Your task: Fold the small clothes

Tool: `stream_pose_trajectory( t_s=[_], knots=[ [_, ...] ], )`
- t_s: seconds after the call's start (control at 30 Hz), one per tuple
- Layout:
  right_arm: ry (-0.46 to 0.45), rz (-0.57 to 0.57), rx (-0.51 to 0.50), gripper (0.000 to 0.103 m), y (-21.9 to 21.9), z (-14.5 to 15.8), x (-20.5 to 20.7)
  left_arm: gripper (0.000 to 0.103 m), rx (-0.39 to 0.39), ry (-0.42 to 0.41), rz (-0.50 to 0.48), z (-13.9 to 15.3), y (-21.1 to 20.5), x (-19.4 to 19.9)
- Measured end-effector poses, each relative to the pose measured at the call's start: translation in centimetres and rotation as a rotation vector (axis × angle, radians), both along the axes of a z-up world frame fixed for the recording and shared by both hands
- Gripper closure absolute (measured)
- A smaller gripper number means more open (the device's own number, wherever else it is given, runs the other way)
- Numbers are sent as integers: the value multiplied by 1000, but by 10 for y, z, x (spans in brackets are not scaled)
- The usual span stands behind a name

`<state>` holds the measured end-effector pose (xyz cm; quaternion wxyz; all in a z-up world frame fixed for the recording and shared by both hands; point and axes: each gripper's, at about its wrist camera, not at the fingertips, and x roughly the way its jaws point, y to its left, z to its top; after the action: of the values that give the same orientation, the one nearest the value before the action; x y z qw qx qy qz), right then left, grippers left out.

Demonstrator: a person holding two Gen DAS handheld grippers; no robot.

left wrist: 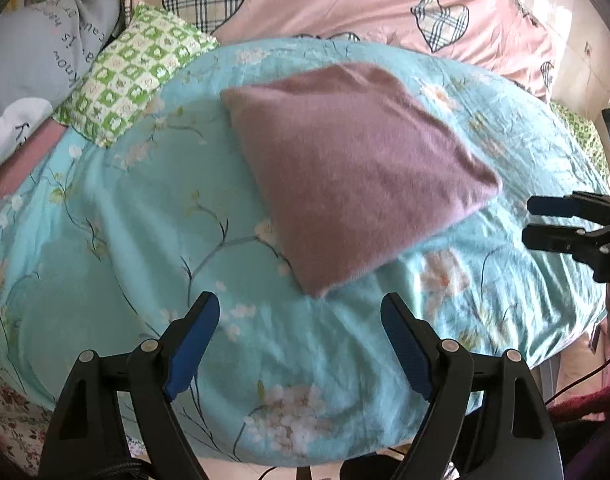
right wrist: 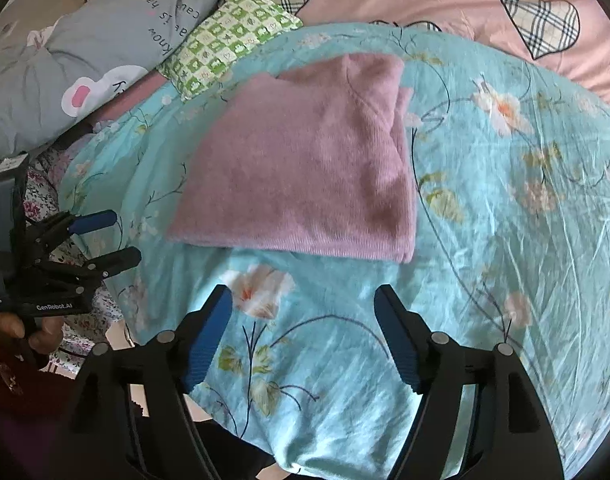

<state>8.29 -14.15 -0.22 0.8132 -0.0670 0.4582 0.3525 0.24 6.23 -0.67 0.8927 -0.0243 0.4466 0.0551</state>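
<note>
- Left wrist view first: the left gripper (left wrist: 301,312) hangs over the near edge of the bed (left wrist: 105,216), jaws spread wide with nothing between them
- Right wrist view shows the right gripper (right wrist: 305,304) the same way, wide open and empty, with the blue flowered bedcover showing in the gap
- Both grippers are off the cloth; the purple sweater (right wrist: 305,164) lies flat in the middle of the bed, well ahead of either one
- It looks folded already: a squarish packet, with layered edges showing along its right side in the right wrist view
- My guess is that the folding of this piece is about finished, and that the hands are backed off between steps
- Next could be one more fold, or tidying, or lifting the packet aside; any of these would call for bringing the open jaws down to an edge and pinching through all the layers so they don't slide apart
- The knit looks soft and fuzzy, so a shallow pinch might catch only the top layer
- Count: one purple sweater, two grippers, one green checked pillow (left wrist: 133,76), one grey pillow (right wrist: 85,64) with writing on it, one pink quilt (left wrist: 345,4) with plaid hearts at the far side
- I see no other small clothes waiting on the bed
</note>
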Motion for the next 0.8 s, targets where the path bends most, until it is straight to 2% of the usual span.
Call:
stream_pose_trajectory(
  t_s=[0.37,0.5,0.63,0.8],
  knots=[
    [-86,11,22,20,16,34,23,16,12,-97,43,43,15,28],
    [-105,16,30,16,23,43,31,11,11,-129,70,54,23,36],
    [-104,7,30,13,28,45,44,7,28,-98,92,51,30,53],
    [-57,-1,-9,13,42,36,66,7,17,-9,111,35,34,74]
  ],
)
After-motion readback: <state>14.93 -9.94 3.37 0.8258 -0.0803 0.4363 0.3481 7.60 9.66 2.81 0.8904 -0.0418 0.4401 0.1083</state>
